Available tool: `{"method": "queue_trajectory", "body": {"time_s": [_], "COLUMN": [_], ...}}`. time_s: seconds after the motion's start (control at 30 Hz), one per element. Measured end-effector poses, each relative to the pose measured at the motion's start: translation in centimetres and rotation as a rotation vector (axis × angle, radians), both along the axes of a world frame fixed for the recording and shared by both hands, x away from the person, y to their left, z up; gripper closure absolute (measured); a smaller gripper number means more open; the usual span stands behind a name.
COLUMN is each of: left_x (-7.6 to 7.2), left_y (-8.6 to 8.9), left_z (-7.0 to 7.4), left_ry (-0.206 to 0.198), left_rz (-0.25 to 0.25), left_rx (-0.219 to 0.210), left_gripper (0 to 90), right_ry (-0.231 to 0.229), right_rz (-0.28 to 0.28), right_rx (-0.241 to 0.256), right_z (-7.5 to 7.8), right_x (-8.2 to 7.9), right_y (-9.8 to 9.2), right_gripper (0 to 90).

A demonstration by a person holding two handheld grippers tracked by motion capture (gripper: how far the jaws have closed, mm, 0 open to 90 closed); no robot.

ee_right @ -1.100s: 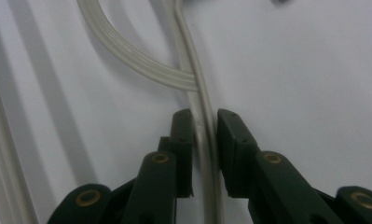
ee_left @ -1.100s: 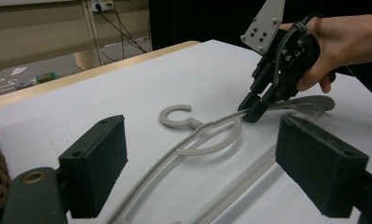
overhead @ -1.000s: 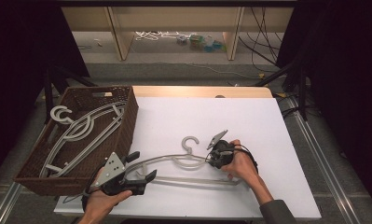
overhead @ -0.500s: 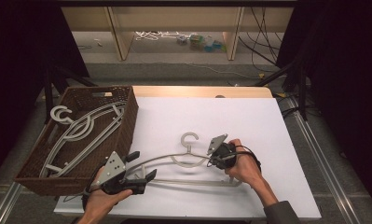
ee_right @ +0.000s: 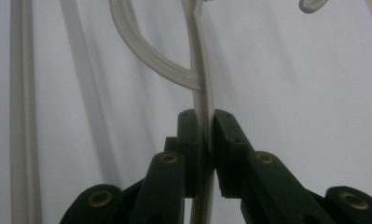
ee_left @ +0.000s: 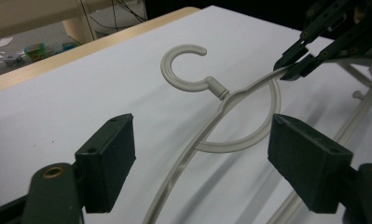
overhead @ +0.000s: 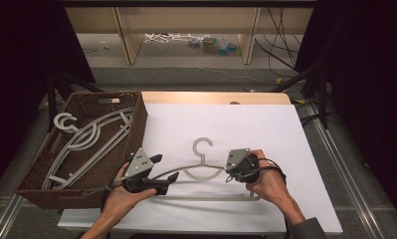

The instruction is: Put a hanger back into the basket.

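One white worktop filled the middle of the high view, with a brown basket of hangers at its left edge. Lower centre lay the grey hanger. At its right shoulder the right hand-held gripper was clamped on the arm; lower left, the left hand-held gripper straddled the other arm, jaws apart.
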State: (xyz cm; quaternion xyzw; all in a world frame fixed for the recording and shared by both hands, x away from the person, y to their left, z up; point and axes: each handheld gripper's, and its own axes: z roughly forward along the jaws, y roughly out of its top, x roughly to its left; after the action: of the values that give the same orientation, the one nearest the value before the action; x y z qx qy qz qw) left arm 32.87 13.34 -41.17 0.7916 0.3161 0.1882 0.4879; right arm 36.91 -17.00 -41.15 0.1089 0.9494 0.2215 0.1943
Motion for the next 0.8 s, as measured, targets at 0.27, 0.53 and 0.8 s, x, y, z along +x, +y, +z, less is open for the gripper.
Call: {"method": "queue_trajectory", "body": {"time_s": [0.27, 0.53, 0.8], "left_x": [2.5, 3.8, 4.2], "left_y": [-2.6, -4.1, -4.6], "left_z": [-0.6, -1.4, -1.5], "left_ry": [0.053, 0.09, 0.087], "left_rz": [-0.044, -0.074, -0.105], "left_rx": [0.068, 0.119, 0.146], "left_gripper": [27.9, 35.8, 45.7], "right_ry": [-0.037, -0.054, -0.053], "right_rz": [0.021, 0.041, 0.038], "right_rx": [-0.001, -0.003, 0.009], "right_z": [1.1, 1.9, 2.3], "right_x": [-0.6, -0.9, -1.1], "right_y": [-0.3, -0.4, -0.3], "right_gripper": [82.3, 82.3, 82.3]}}
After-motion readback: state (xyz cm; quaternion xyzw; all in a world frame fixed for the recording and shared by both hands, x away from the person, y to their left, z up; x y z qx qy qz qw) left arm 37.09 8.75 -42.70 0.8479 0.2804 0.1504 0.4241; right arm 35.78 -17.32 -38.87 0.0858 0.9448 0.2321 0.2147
